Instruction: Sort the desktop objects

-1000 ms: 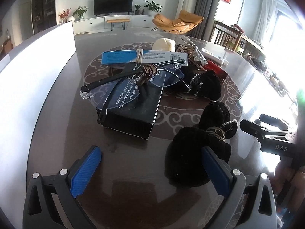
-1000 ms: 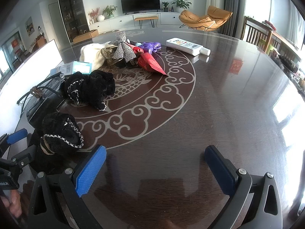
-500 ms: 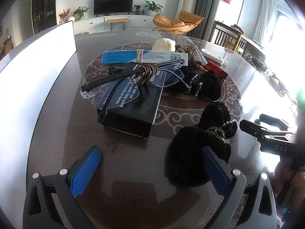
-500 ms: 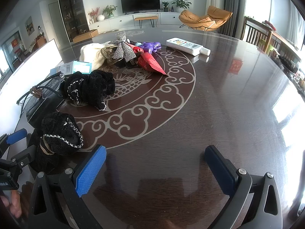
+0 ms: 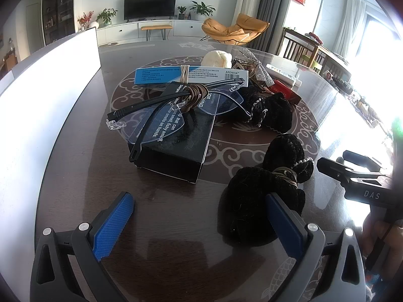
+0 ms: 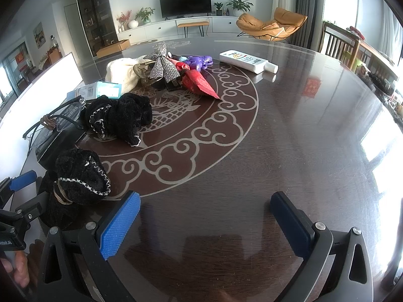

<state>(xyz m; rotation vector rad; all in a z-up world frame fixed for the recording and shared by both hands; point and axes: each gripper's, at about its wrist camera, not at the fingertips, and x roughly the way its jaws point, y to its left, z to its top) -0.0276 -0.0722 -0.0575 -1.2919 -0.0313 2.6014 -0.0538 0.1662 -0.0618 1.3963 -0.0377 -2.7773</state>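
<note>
Here, left gripper (image 5: 201, 220) low, fingers (image 5: 114, 224) spread, right gripper (image 6: 205, 222) alike

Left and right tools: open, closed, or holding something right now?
Left tool: open, holding nothing; a black fuzzy bundle lies by its right finger.
Right tool: open, holding nothing, over bare table.

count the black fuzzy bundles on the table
2. One black fuzzy bundle lies by the left gripper's right finger; the other sits farther back beside the black box. More could hide behind the pile.
</note>
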